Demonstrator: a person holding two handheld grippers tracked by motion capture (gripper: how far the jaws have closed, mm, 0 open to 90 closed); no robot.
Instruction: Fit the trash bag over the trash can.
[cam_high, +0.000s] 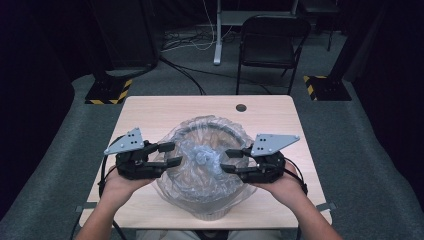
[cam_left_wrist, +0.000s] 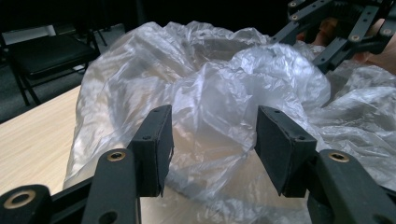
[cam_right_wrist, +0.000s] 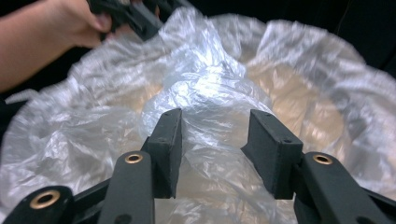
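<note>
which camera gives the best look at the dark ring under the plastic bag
The high view: the dark ring shows as a round outline under the clear plastic bag. Both gripper views show crumpled plastic, the ring hardly discernible.

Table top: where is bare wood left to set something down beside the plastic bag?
Free: the far strip of the table between the bag's far edge and the cable hole, plus both far corners. Crowded: the middle, where the clear plastic bag spreads, with the left tongs and right tongs on either side.

one plastic bag (cam_high: 202, 165), two grippers, one table (cam_high: 165, 107), one chair (cam_high: 270, 47)
</note>
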